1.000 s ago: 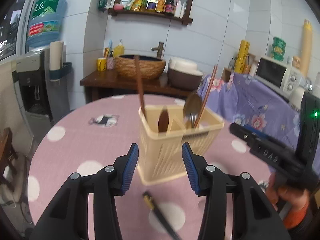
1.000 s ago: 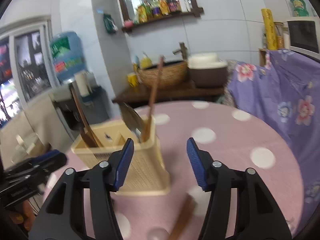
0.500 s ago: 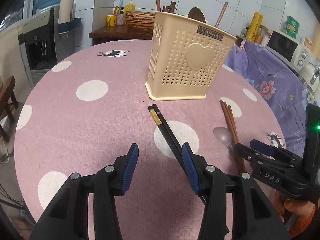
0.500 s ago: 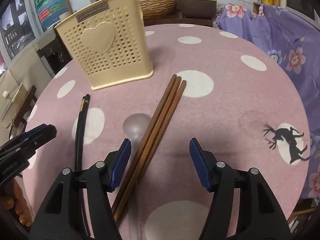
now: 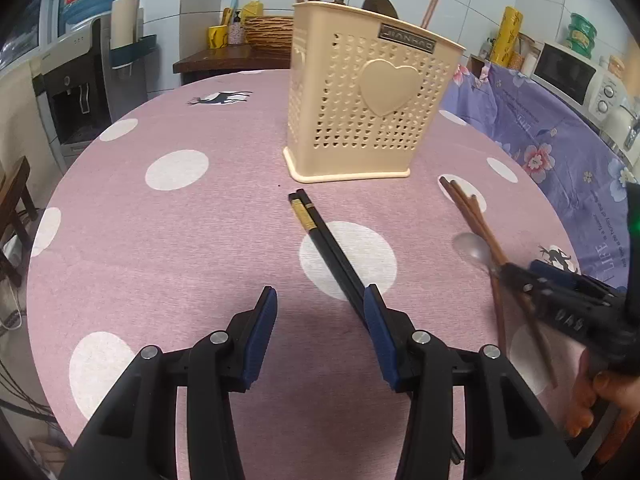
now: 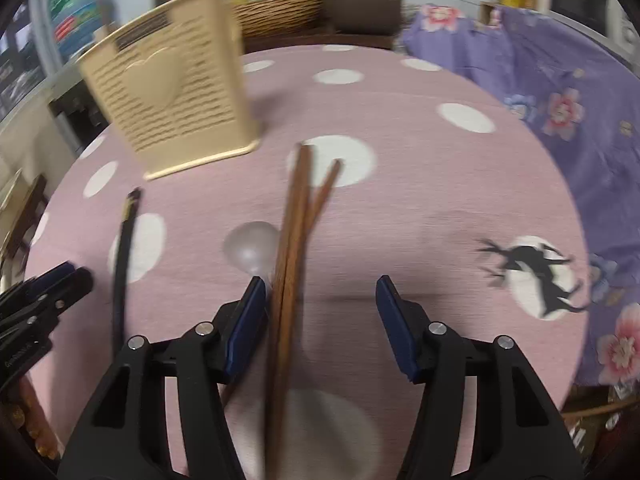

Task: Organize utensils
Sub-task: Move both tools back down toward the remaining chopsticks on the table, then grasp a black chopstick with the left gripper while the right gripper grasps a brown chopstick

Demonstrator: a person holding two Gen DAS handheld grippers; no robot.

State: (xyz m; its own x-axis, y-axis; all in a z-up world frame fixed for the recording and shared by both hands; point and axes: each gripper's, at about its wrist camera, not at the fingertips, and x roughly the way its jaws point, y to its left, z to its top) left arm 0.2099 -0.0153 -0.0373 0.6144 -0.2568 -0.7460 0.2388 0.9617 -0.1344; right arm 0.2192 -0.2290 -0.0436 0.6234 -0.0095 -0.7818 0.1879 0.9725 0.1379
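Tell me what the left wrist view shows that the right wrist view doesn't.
Only the left wrist view: the open left gripper beside the black chopsticks, and a water dispenser. Only the right wrist view: the open right gripper astride the brown chopsticks. Both: the cream utensil holder, the spoon, the polka-dot tablecloth.

White tiled wall (image 5: 472, 4), water dispenser (image 5: 76, 92), wooden side table (image 5: 228, 58), microwave (image 5: 576, 76)

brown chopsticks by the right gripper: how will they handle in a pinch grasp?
The brown chopsticks look like thin, rigid wood, so probably stiff and light. They lie loose, splayed at the far tips, so the open right gripper may catch some and scatter the rest. One leans against the spoon, which might get nudged.
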